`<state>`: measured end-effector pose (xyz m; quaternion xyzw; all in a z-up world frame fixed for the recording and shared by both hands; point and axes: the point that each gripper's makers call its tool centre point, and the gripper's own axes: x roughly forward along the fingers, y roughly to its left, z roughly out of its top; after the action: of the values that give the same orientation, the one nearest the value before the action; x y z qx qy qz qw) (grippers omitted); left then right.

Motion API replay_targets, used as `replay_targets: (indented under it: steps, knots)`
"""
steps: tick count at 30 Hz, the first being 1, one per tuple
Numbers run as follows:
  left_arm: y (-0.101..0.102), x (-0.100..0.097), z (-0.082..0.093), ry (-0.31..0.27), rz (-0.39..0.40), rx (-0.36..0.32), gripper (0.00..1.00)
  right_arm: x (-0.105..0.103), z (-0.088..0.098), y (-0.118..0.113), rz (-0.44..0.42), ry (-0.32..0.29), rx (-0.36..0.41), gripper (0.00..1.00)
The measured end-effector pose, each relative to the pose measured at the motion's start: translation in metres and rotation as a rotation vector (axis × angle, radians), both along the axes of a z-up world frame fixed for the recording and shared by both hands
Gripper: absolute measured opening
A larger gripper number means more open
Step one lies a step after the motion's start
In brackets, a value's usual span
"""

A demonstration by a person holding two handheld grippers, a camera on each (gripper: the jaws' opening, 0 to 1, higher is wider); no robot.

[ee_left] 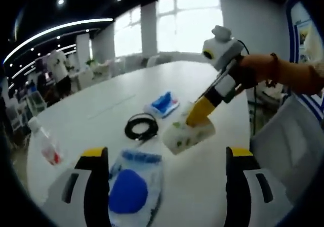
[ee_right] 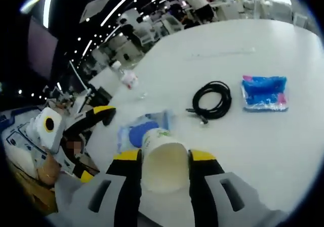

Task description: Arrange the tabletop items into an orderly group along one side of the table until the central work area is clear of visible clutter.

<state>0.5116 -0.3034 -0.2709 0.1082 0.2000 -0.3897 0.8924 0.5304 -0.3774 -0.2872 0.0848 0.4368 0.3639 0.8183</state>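
My right gripper (ee_right: 164,159) is clamped on a white paper cup (ee_right: 163,159) with green print, held tilted above the white table (ee_right: 283,151); in the left gripper view the same cup (ee_left: 188,132) hangs off that gripper (ee_left: 198,115), lifted clear of the tabletop. My left gripper (ee_left: 167,179) is spread wide with nothing between its jaws, hovering over a clear bag with a blue round thing (ee_left: 132,187) inside. Beyond it lies a coiled black cable (ee_left: 142,126), then a blue packet (ee_left: 162,104) further off. A clear plastic bottle (ee_left: 44,144) stands near the table's left edge, well apart.
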Motion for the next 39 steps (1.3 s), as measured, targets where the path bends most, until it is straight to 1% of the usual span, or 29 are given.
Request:
replay_targets:
  steps: [1, 2, 5, 8, 9, 10, 12, 14, 16, 19, 22, 25, 27, 28, 32, 34, 37, 39]
  knots:
    - [-0.002, -0.002, 0.0, -0.003, -0.012, 0.005, 0.92, -0.006, 0.001, 0.001, 0.029, 0.009, -0.018, 0.36]
    - [-0.003, -0.002, 0.0, -0.004, -0.015, 0.006, 0.92, -0.006, 0.002, 0.002, 0.03, 0.009, -0.021, 0.36]
    - [-0.01, -0.006, 0.003, -0.039, -0.055, 0.03, 0.91, -0.016, 0.007, 0.005, 0.071, 0.019, -0.055, 0.36]
    - [-0.015, -0.011, 0.003, -0.07, -0.104, 0.066, 0.89, -0.022, 0.013, 0.009, 0.103, 0.027, -0.063, 0.36]
    - [-0.017, -0.012, 0.003, -0.071, -0.117, 0.065, 0.88, -0.024, 0.015, 0.01, 0.108, 0.03, -0.065, 0.36]
    - [-0.02, -0.014, 0.006, -0.072, -0.125, 0.041, 0.87, -0.025, 0.016, 0.011, 0.113, 0.034, -0.07, 0.36]
    - [-0.023, -0.016, 0.01, -0.083, -0.145, 0.025, 0.84, -0.028, 0.019, 0.013, 0.133, 0.035, -0.081, 0.36]
    - [-0.025, -0.017, 0.013, -0.113, -0.162, 0.038, 0.82, -0.032, 0.021, 0.015, 0.152, 0.038, -0.099, 0.36]
    - [-0.028, -0.018, 0.014, -0.126, -0.177, 0.042, 0.81, -0.036, 0.023, 0.018, 0.168, 0.04, -0.11, 0.36]
    - [-0.032, -0.023, 0.013, -0.12, -0.206, 0.047, 0.77, -0.038, 0.027, 0.022, 0.181, 0.041, -0.113, 0.36]
    - [-0.036, -0.027, 0.013, -0.126, -0.233, 0.052, 0.72, -0.043, 0.031, 0.026, 0.201, 0.042, -0.119, 0.36]
    - [-0.04, -0.033, 0.011, -0.1, -0.26, 0.042, 0.67, -0.051, 0.033, 0.031, 0.246, 0.032, -0.138, 0.36]
    - [-0.041, -0.034, 0.011, -0.105, -0.272, 0.049, 0.62, -0.055, 0.035, 0.034, 0.276, 0.018, -0.15, 0.36]
    - [-0.042, -0.036, 0.01, -0.101, -0.283, 0.056, 0.6, -0.057, 0.035, 0.035, 0.299, 0.001, -0.169, 0.37]
    - [-0.046, -0.043, 0.01, -0.093, -0.318, 0.056, 0.53, -0.059, 0.036, 0.036, 0.306, -0.007, -0.195, 0.38]
    - [-0.048, -0.045, 0.01, -0.089, -0.326, 0.054, 0.5, -0.059, 0.037, 0.036, 0.321, -0.023, -0.213, 0.38]
    - [-0.049, -0.048, 0.01, -0.09, -0.344, 0.055, 0.46, -0.06, 0.038, 0.037, 0.329, -0.031, -0.233, 0.38]
    - [-0.05, -0.049, 0.01, -0.095, -0.346, 0.064, 0.46, -0.061, 0.037, 0.036, 0.337, -0.034, -0.251, 0.39]
